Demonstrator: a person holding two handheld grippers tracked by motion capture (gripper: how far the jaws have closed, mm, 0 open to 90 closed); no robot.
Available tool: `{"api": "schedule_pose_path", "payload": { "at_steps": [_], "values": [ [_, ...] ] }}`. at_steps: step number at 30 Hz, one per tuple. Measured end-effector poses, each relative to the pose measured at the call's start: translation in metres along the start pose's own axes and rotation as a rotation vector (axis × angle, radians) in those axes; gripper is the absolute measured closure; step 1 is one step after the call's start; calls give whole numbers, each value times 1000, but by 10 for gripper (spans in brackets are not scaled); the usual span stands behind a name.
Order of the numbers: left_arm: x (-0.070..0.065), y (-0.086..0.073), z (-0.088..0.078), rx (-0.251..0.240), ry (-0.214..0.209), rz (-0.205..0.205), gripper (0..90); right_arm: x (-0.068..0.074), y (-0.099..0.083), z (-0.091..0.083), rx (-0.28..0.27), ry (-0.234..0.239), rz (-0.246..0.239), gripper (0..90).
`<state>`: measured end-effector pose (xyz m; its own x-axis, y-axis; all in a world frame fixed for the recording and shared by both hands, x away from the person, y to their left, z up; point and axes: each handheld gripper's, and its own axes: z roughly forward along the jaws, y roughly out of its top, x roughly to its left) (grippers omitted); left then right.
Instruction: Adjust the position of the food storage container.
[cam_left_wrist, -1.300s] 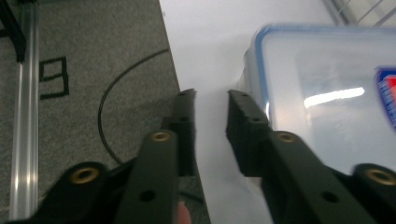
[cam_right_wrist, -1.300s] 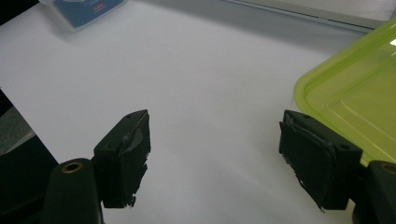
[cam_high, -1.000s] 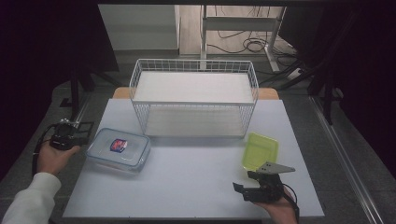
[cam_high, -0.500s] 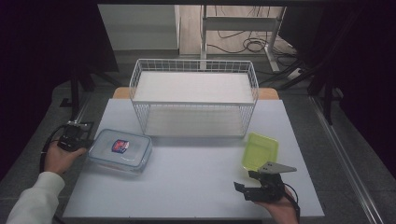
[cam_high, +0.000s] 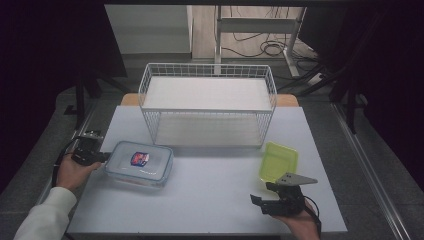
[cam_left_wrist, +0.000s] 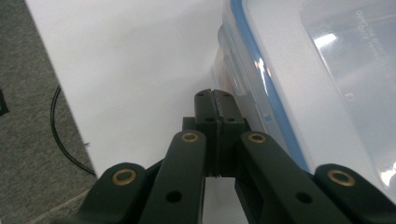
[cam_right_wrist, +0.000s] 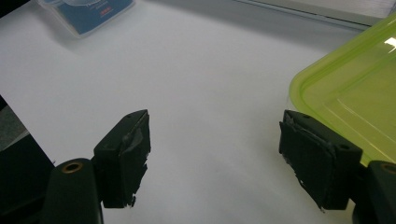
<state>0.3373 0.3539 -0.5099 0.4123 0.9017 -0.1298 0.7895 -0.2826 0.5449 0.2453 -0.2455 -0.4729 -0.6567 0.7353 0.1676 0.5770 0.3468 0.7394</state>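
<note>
Clear plastic with a blue seal: that is the one lidded container (cam_high: 139, 163) we count on the white table (cam_high: 210, 200), lying at its left side with a red and blue label showing through the lid. We count one more plastic piece, a lime-green lid (cam_high: 279, 161), flat on the table toward the right, just in front of the single white wire basket (cam_high: 207, 107) that stands at the back edge.

We hold two grippers. Our left gripper (cam_high: 104, 156) sits at the container's left end, its jaws pressed fully together with nothing between them; in the left gripper view the closed tips (cam_left_wrist: 215, 100) lie just beside the container's (cam_left_wrist: 299, 79) side wall, by the lid's edge clip, and we cannot tell whether they touch it. One black cable (cam_left_wrist: 65, 140) loops on the grey floor beyond the table edge.

Our right gripper (cam_high: 265, 194) rests near the front right corner, jaws spread wide and empty. In the right gripper view its two pads (cam_right_wrist: 133, 154) stand well apart over bare table, the right-hand one just beside the green lid's (cam_right_wrist: 359, 93) rim, with the clear container (cam_right_wrist: 88, 11) far off at the top left.
</note>
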Motion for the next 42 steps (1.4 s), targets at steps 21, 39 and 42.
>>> {"api": "schedule_pose_path", "payload": {
  "at_steps": [21,39,42],
  "values": [
    [-26,9,8,-6,-54,40,900,-1,0,-2,-10,-13,6,254],
    [-72,14,15,-3,-119,110,900,0,1,-2,-7,-12,8,255],
    [-81,14,16,2,-128,124,900,1,1,-1,-5,-11,6,255]
  ]
}}
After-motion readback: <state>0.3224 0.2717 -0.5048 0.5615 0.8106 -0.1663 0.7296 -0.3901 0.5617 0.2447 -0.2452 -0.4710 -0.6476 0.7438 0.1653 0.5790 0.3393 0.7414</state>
